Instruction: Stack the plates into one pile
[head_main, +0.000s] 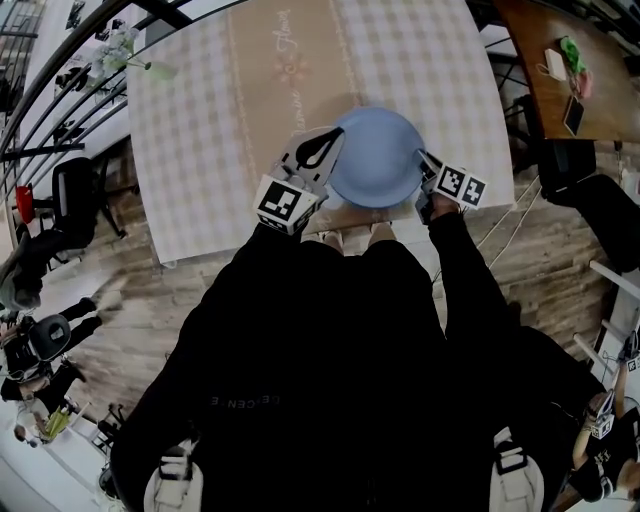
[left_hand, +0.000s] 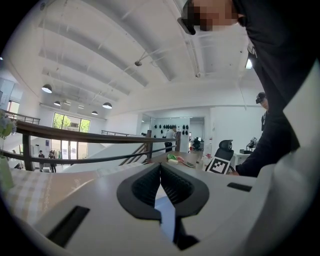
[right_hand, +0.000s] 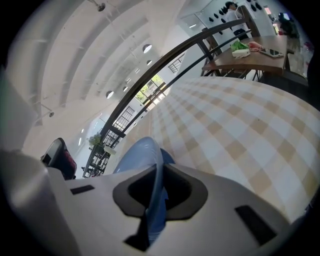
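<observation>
A blue plate (head_main: 375, 160) lies near the front edge of the checked tablecloth (head_main: 200, 140). My right gripper (head_main: 424, 162) is at the plate's right rim and shut on it. In the right gripper view the plate (right_hand: 142, 152) stands edge-on between the pads. My left gripper (head_main: 336, 137) lies flat at the plate's left rim with its fingers closed together and nothing between the pads. In the left gripper view its tips (left_hand: 160, 167) meet, and a sliver of the blue plate (left_hand: 167, 215) shows through the gap behind them.
The table's front edge (head_main: 350, 222) is close to my body. A vase of flowers (head_main: 120, 50) stands at the table's back left corner. A wooden table (head_main: 560, 60) with small items is at the right, and a railing (head_main: 60, 100) and a chair (head_main: 70, 190) at the left.
</observation>
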